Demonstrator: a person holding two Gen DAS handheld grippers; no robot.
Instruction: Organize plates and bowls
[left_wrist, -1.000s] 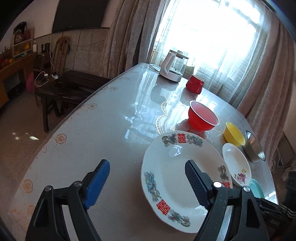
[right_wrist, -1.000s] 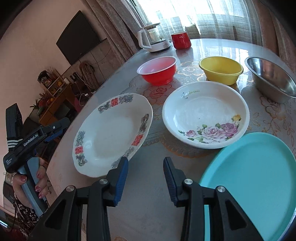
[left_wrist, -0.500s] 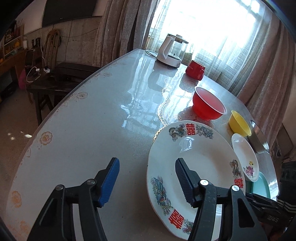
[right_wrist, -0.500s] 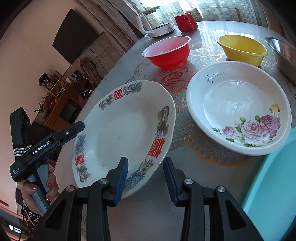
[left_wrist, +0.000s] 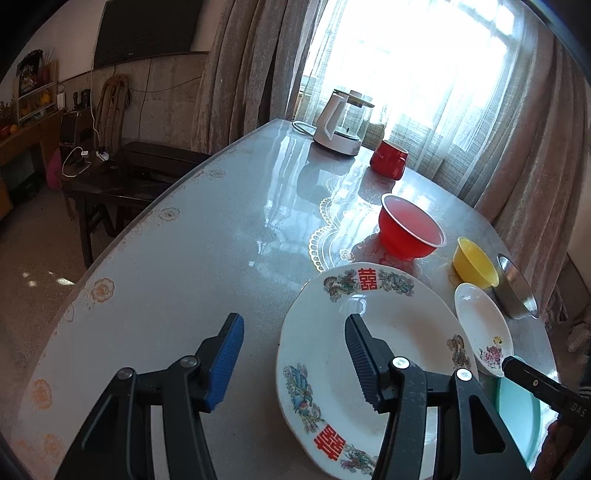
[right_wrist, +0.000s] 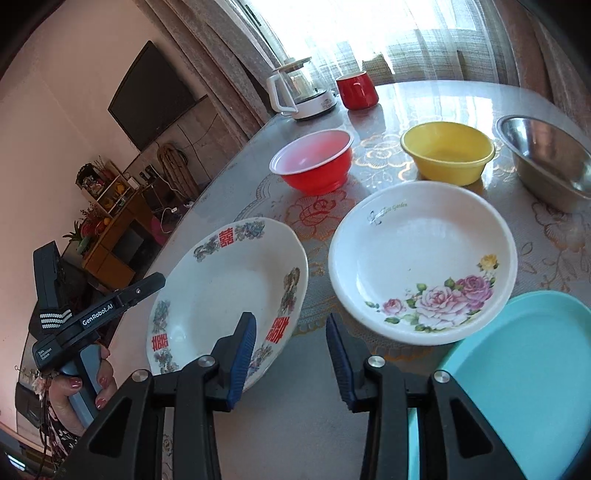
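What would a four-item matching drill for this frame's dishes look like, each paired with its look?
Things:
1. bowl nearest the kettle
2. bowl between the red and steel ones
3. plate at the near right edge
4. plate by the left gripper

Looks:
A. plain turquoise
B. white with red characters
C. red
D. yellow

Pairs: 1-C, 2-D, 3-A, 4-B

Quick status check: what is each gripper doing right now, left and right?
Left gripper: jaws closing around the rim of the dragon-pattern plate, not yet gripping.
Right gripper: open, empty, at that plate's near edge.
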